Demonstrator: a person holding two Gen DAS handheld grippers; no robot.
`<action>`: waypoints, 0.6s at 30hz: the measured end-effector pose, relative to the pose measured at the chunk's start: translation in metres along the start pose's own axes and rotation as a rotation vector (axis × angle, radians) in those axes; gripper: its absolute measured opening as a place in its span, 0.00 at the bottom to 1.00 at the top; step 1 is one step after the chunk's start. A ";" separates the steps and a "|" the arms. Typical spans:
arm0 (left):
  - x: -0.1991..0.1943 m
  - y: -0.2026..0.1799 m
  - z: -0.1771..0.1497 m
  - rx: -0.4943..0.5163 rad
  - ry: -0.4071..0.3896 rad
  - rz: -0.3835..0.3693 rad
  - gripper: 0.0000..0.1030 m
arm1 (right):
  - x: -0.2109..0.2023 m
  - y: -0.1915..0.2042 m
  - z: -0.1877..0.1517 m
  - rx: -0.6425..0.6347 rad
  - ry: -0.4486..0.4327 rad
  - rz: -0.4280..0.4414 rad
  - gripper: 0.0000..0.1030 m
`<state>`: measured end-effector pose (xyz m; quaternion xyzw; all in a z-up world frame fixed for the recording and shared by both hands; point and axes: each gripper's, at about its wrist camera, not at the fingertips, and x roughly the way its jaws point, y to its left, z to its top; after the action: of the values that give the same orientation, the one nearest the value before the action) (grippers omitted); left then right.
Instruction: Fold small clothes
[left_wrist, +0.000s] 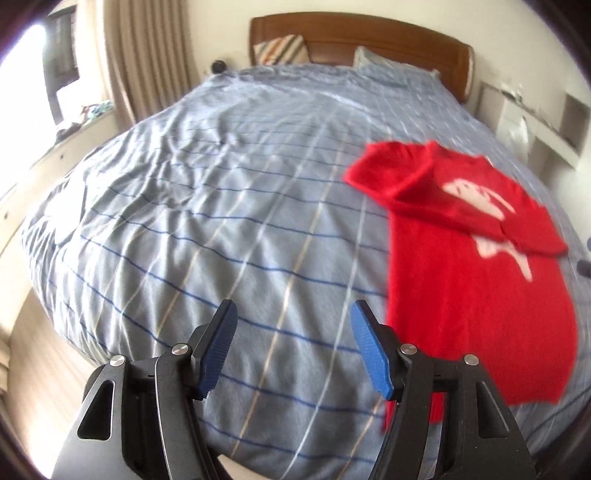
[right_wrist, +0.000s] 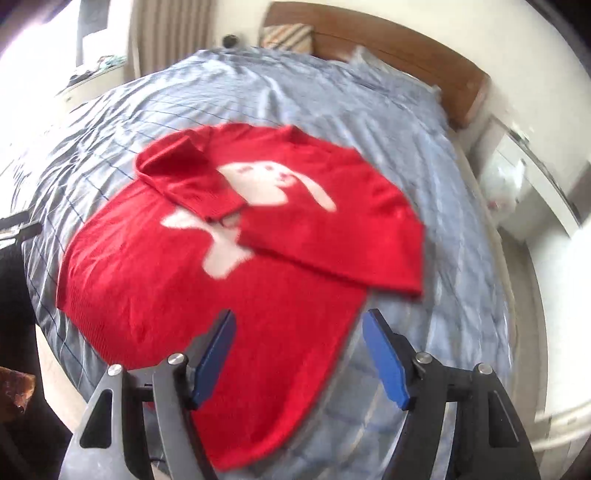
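Observation:
A small red sweater (left_wrist: 476, 280) with a white animal figure lies flat on the blue checked bedspread (left_wrist: 207, 206), both sleeves folded across its chest. In the right wrist view the sweater (right_wrist: 155, 280) fills the middle. My left gripper (left_wrist: 293, 317) is open and empty, above the bedspread just left of the sweater's lower hem. My right gripper (right_wrist: 299, 325) is open and empty, above the sweater's lower right edge. The frames are blurred by motion.
A wooden headboard (left_wrist: 369, 37) with a striped pillow (left_wrist: 282, 50) stands at the far end. Curtains (left_wrist: 147, 55) and a window sill are at the left. A white shelf unit (right_wrist: 524, 177) stands right of the bed. The bed's near edge (left_wrist: 74, 332) drops to the floor.

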<state>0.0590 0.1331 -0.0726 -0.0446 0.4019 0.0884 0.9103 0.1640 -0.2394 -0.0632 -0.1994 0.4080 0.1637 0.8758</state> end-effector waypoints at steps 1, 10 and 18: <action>0.004 0.003 0.003 -0.035 -0.005 0.005 0.65 | 0.020 0.006 0.011 -0.042 0.002 0.017 0.68; 0.039 0.011 -0.028 -0.008 0.050 0.076 0.65 | 0.100 -0.028 0.026 0.184 0.009 0.006 0.07; 0.043 0.014 -0.030 -0.066 0.069 0.050 0.65 | -0.010 -0.221 -0.091 0.736 -0.110 -0.240 0.07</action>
<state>0.0630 0.1473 -0.1251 -0.0676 0.4309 0.1228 0.8915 0.1983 -0.4759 -0.0612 0.0908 0.3658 -0.0866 0.9222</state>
